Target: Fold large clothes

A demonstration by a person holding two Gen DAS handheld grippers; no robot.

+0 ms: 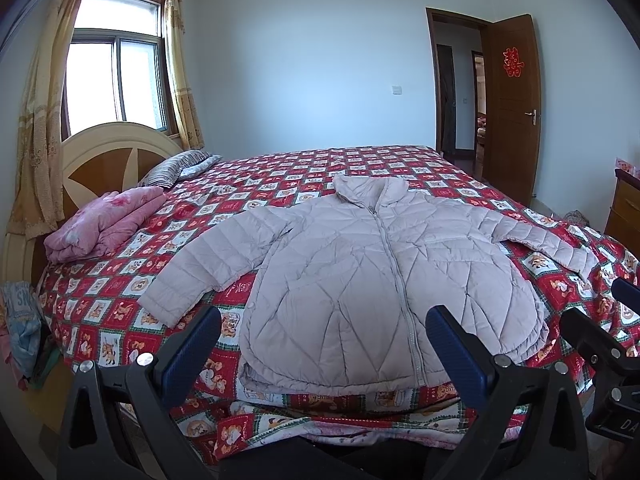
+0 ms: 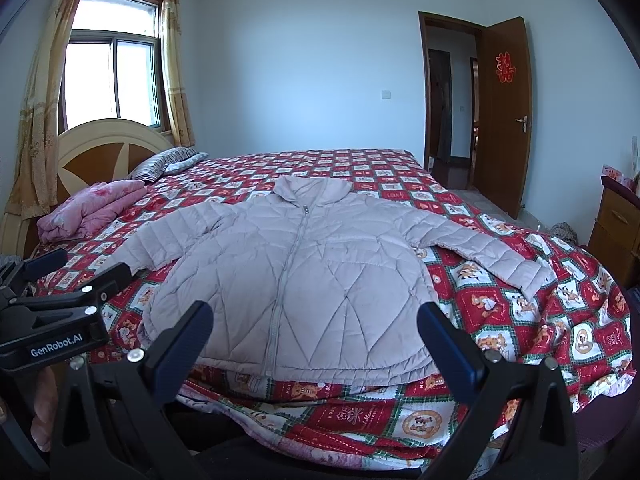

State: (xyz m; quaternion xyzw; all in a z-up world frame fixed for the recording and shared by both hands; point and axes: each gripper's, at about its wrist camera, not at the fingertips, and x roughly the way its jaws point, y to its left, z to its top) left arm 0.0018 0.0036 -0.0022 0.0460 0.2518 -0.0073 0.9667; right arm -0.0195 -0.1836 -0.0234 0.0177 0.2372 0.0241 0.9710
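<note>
A pale grey-pink quilted puffer jacket [image 1: 360, 264] lies flat and zipped on the bed, front up, collar far, hem near, both sleeves spread out to the sides. It also shows in the right wrist view [image 2: 304, 276]. My left gripper [image 1: 324, 320] is open and empty, held above the near edge of the bed in front of the hem. My right gripper [image 2: 316, 316] is open and empty too, beside the left one, also short of the hem. The right gripper shows at the right edge of the left wrist view [image 1: 604, 332]; the left gripper shows at the left of the right wrist view [image 2: 72, 272].
The bed carries a red checked cartoon quilt [image 1: 400, 164]. A folded pink blanket [image 1: 104, 224] and a striped pillow [image 1: 176, 164] lie by the headboard [image 1: 100, 152] at left. A wooden cabinet [image 2: 616, 224] stands at right; an open door [image 1: 512, 108] is beyond.
</note>
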